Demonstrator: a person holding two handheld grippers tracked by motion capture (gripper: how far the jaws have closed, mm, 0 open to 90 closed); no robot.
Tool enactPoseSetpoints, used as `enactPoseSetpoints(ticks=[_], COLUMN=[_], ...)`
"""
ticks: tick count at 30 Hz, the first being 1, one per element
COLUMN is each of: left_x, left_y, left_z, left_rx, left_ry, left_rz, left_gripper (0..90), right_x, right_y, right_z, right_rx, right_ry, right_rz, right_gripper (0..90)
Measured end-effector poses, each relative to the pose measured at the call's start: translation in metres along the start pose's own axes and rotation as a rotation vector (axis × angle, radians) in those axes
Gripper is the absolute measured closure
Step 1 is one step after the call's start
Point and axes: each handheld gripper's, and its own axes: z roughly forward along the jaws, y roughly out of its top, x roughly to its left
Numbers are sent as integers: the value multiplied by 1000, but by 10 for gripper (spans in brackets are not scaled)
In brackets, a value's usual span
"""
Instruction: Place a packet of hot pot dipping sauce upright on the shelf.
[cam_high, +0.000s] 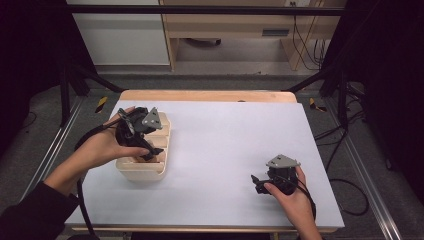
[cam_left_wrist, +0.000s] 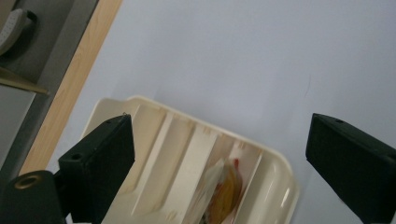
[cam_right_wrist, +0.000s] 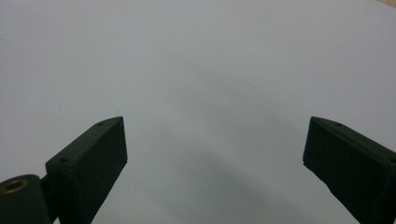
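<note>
Overhead view: your left gripper (cam_high: 150, 150) hangs over a cream slotted rack (cam_high: 145, 170) that stands on the left part of the bench (cam_high: 225, 140), whose top is covered by a pale grey sheet with a wooden edge showing at the far side. Your left hand (cam_high: 107, 145) holds the tool from the left, and its grey three-cornered plate (cam_high: 151, 119) faces up above the rack's far end.

Left gripper view: the two black fingers (cam_left_wrist: 100, 163) stand wide apart, released, with nothing between them. Below them lies the rack, its parallel dividers (cam_left_wrist: 194, 163) running lengthwise. One slot near the rack's right side holds a small item (cam_left_wrist: 224, 186), orange-yellow with a red spot, partly under a pale translucent wrap; it is too blurred to identify.

Your right gripper (cam_high: 257, 184) rests low near the right front of the bench, well apart from the rack, held by your right hand (cam_high: 290, 195).

Right gripper view: the right fingers (cam_right_wrist: 93, 163) are likewise spread and released, pointing over bare grey sheet (cam_right_wrist: 210, 93).
</note>
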Motion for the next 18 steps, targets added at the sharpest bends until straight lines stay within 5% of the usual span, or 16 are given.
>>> enactPoseSetpoints(ticks=[9, 13, 18], left_x=[-35, -53, -75], left_y=[16, 20, 19], left_z=[14, 22, 45], left_rx=[-149, -190, -255], left_ry=[10, -29, -67], left_rz=[-39, -25, -62], left_gripper=[70, 72, 63], right_x=[-2, -4, -3], right_y=[0, 0, -1], right_z=[-2, -3, -2], right_rx=[-8, -17, -10], right_ry=[-9, -18, -18], right_rz=[18, 19, 16], right_gripper=[65, 65, 66])
